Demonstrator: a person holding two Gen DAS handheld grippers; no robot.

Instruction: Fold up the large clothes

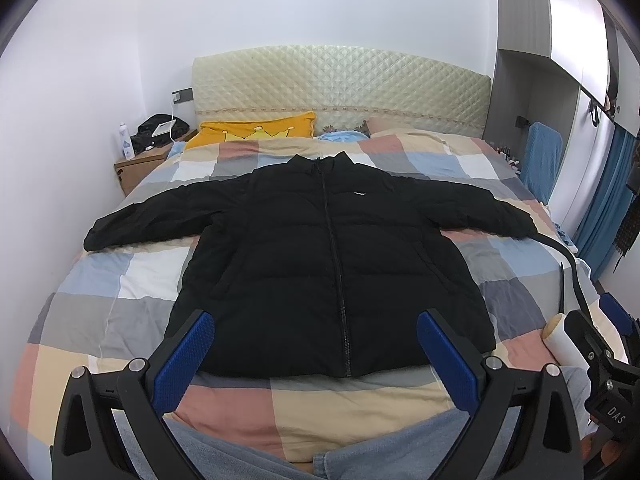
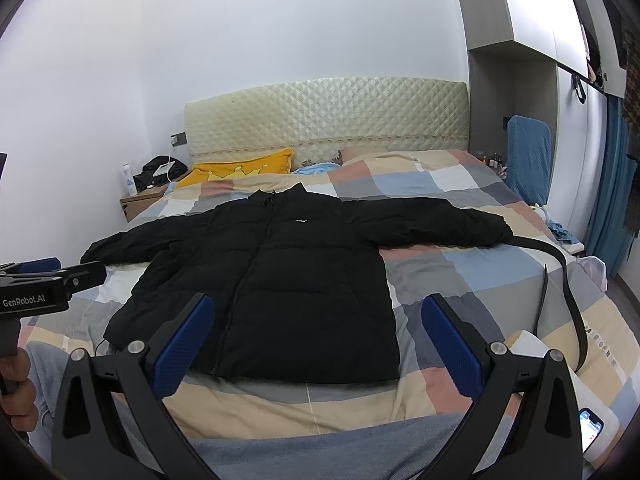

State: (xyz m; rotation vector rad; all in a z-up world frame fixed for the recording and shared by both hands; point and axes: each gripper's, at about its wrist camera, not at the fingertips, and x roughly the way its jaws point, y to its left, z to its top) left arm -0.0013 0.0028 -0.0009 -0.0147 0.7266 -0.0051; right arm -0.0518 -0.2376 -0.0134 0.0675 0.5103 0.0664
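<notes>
The black puffer jacket (image 1: 332,264) lies zipped and face up mid-bed on the checked quilt (image 1: 112,280), sleeves spread toward both side edges, ready for folding, while the left gripper (image 1: 316,354) and right gripper (image 2: 318,344) hover wide-jawed and empty above its hem at the foot edge.

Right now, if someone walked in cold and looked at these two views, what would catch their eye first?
The black puffer jacket, zipped and spread flat with both sleeves out, fills the middle of the checked quilt. Behind it, a yellow crown pillow lies against the quilted headboard. Near the camera, the left gripper and right gripper hang open over the jacket's hem.
</notes>
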